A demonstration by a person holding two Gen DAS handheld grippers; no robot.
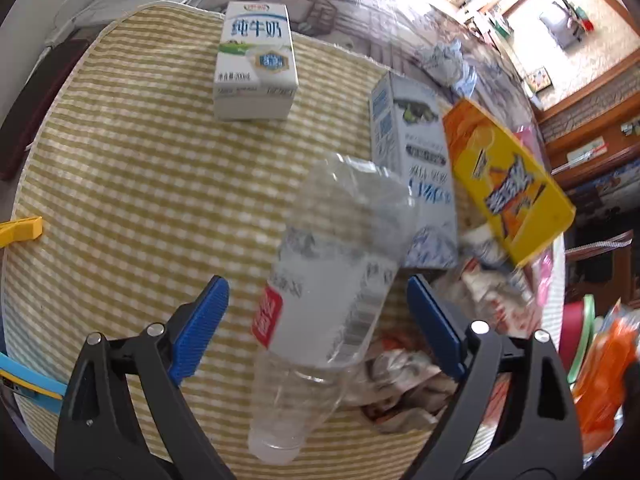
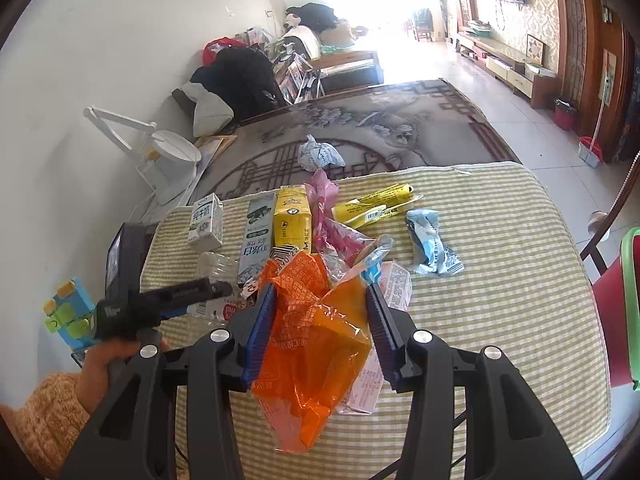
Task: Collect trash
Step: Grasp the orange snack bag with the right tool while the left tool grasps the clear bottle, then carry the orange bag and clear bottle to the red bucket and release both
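A clear, empty plastic bottle [image 1: 320, 280] with a red-and-white label lies on the checked cloth [image 1: 120, 200]. My left gripper [image 1: 316, 320] stands open around it, and neither blue pad touches it. In the right wrist view the left gripper [image 2: 188, 292] reaches in from the left over the bottle [image 2: 216, 268]. My right gripper [image 2: 320, 320] is shut on a crinkled orange plastic bag [image 2: 316, 340], which hangs below the jaws. The bag [image 1: 604, 364] also shows at the right edge of the left wrist view.
On the cloth lie a small milk carton [image 2: 206, 220], a tall blue-white carton [image 2: 256, 236], a yellow carton [image 2: 292, 220], a pink bag [image 2: 336, 232], a yellow wrapper [image 2: 376, 204], a blue wrapper [image 2: 432, 244] and a crumpled paper [image 2: 320, 152]. A white lamp [image 2: 172, 160] stands left, a red chair [image 2: 612, 304] right.
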